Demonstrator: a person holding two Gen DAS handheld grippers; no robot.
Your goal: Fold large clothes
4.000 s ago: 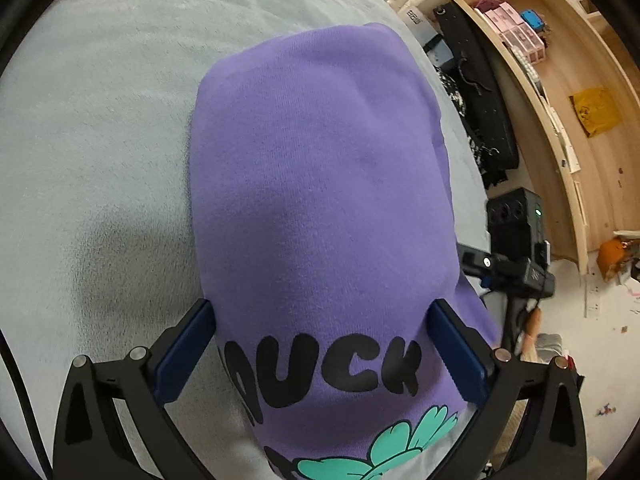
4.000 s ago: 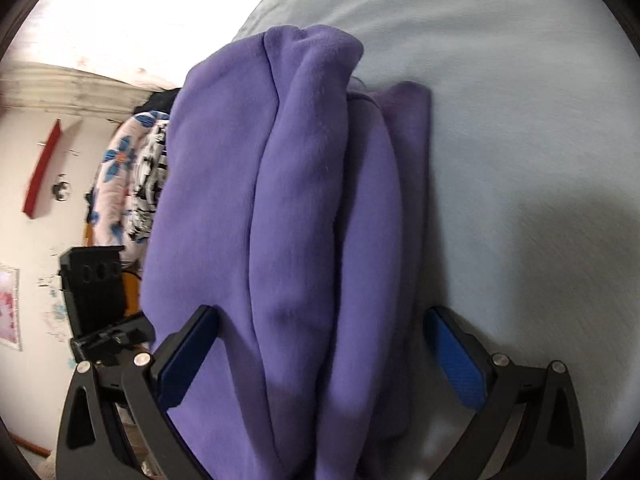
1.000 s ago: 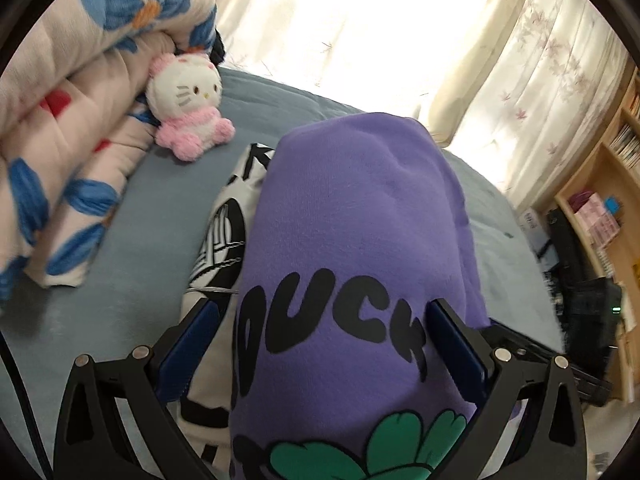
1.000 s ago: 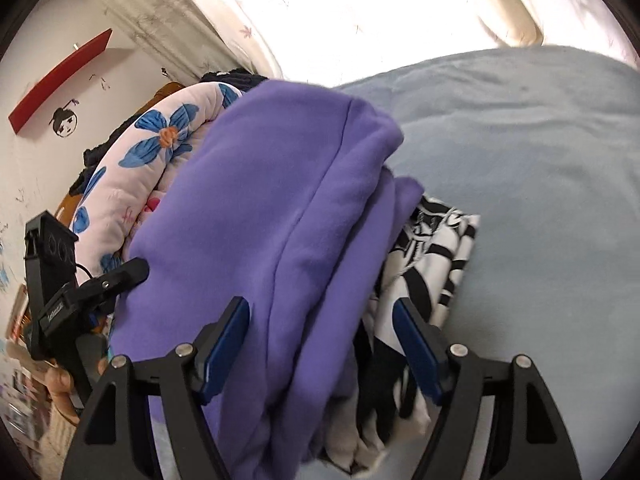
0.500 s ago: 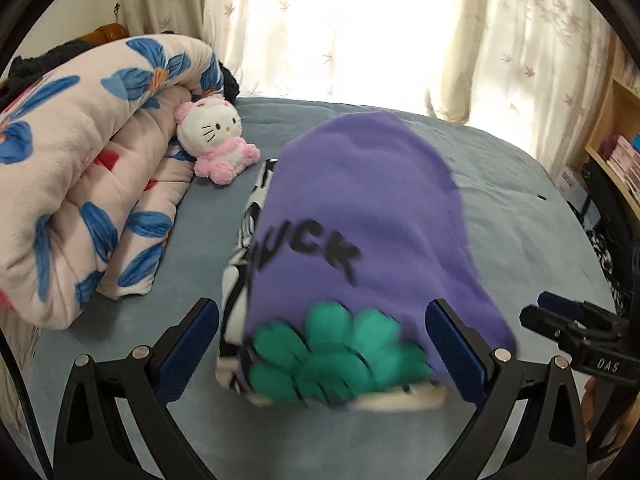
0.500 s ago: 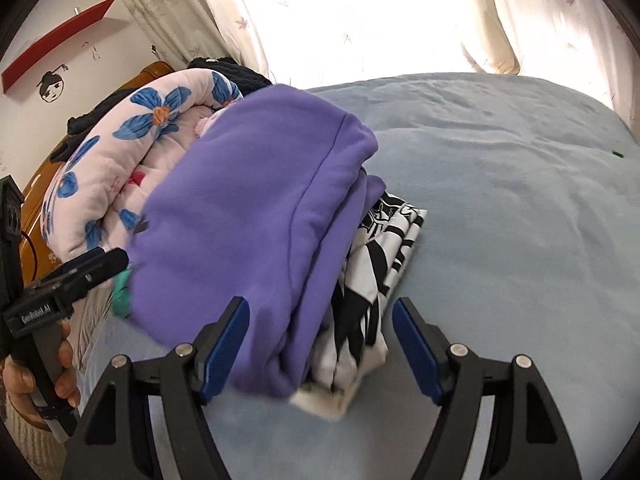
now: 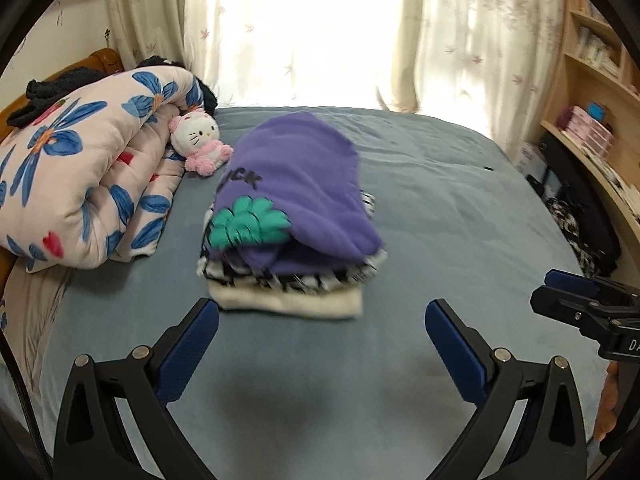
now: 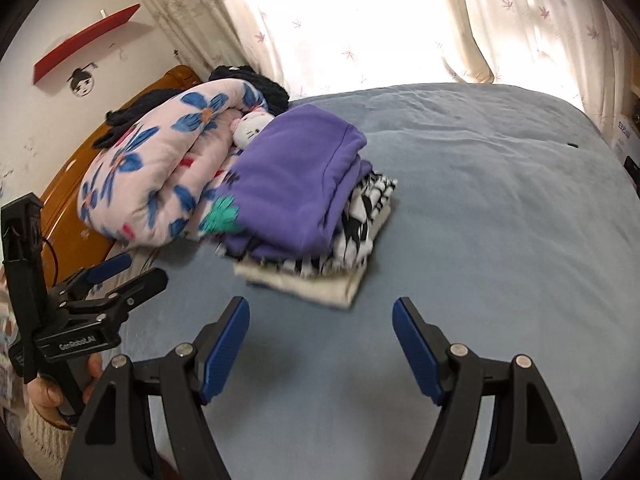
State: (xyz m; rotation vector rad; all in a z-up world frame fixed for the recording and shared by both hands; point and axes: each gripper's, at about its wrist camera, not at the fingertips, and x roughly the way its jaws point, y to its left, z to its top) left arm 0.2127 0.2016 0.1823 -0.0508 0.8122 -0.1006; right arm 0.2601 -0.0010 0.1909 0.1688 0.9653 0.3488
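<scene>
The folded purple sweatshirt (image 7: pixel 296 184) lies on top of a stack on the bed (image 7: pixel 460 208), left of the bed's middle in both wrist views. Its printed face shows black lettering and a teal flower; the lettering is partly blurred. Directly under it lies a folded black-and-white patterned garment (image 8: pixel 360 216), and under that a folded cream garment (image 7: pixel 288 302) forms the base. The stack's edges are roughly aligned, with the patterned layer protruding at the right side.

The left gripper (image 7: pixel 322 344) hangs above the bare blue bedcover in front of the stack. Its blue-padded fingers (image 7: pixel 188 350) stand spread wide with nothing between them and no contact with the clothes. The right gripper (image 8: pixel 320 344) is in the same condition: fingers (image 8: pixel 416 350) well parted, empty, clear of the stack. Each gripper appears at the edge of the other's view, and a hand (image 8: pixel 52 388) in a knitted cuff grips the left handle.

A rolled floral quilt (image 7: pixel 88 184) lies beside the stack on the headboard side, apart from it. A white and pink plush cat (image 7: pixel 198 140) sits against the quilt, near the stack's far corner. Dark clothing (image 8: pixel 256 84) rests behind the quilt. Patterned curtains (image 7: pixel 452 28) cover the bright window, and wooden shelves (image 7: pixel 592 92) stand at the right.
</scene>
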